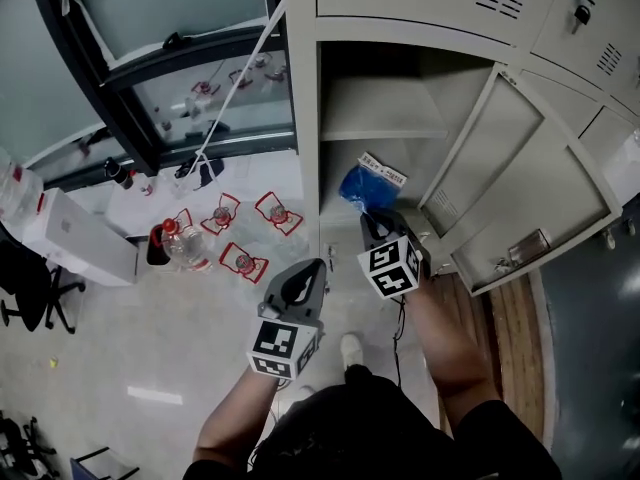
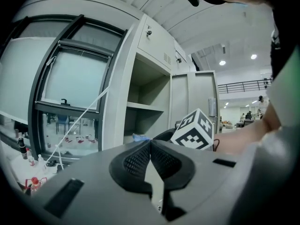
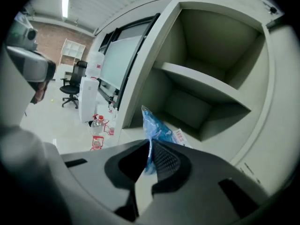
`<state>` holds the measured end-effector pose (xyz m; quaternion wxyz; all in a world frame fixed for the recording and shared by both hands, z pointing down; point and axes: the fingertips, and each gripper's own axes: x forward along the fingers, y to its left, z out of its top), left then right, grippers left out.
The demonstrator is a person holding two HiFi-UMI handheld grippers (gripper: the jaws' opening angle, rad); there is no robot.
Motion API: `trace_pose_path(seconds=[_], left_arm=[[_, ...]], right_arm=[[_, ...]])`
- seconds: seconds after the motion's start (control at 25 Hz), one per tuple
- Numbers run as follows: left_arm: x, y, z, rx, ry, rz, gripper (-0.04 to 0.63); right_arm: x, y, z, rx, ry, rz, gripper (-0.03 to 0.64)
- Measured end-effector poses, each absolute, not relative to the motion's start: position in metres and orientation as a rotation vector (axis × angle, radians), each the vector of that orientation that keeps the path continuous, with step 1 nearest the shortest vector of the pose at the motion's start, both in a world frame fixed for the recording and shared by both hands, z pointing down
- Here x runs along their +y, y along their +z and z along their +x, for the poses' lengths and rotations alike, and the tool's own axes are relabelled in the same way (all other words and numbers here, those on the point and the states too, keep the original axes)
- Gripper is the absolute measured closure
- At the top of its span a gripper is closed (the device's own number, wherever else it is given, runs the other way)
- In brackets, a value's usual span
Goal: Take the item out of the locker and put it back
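A crumpled blue plastic bag (image 1: 358,186) with a white label (image 1: 384,171) sits at the front of the open locker compartment (image 1: 400,98), below its shelf (image 1: 385,133). My right gripper (image 1: 374,218) reaches into that opening, and its jaws are pinched on the near end of the blue bag (image 3: 157,128). In the right gripper view the thin plastic runs down between the pads of my right gripper (image 3: 150,146). My left gripper (image 1: 311,268) hangs outside the locker to the left, shut with nothing in it. In its own view the left gripper (image 2: 150,142) faces the locker (image 2: 140,107).
The locker door (image 1: 520,183) stands swung open to the right. On the floor to the left are water bottles (image 1: 185,243), red-trimmed packs (image 1: 242,261), a white box (image 1: 80,233) and an office chair (image 1: 30,288). Closed lockers (image 1: 590,28) are on the right.
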<state>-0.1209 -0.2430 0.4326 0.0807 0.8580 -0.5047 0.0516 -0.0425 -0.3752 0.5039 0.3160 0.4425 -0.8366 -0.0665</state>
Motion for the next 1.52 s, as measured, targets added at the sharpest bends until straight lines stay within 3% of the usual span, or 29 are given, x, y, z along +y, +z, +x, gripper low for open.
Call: trace_pose_path(seconds=[0.84, 1.52], left_arm=[[-0.142, 0.425, -0.152, -1.361, 0.11, 2.627, 0.591], [-0.113, 0.439, -0.094, -1.414, 0.142, 2.554, 0.591]], right_arm=[[-0.215, 0.453, -0.045, -2.369, 0.074, 1.408, 0.597], [-0.145, 0.433, 0.002, -2.533, 0.152, 1.305, 0.597]])
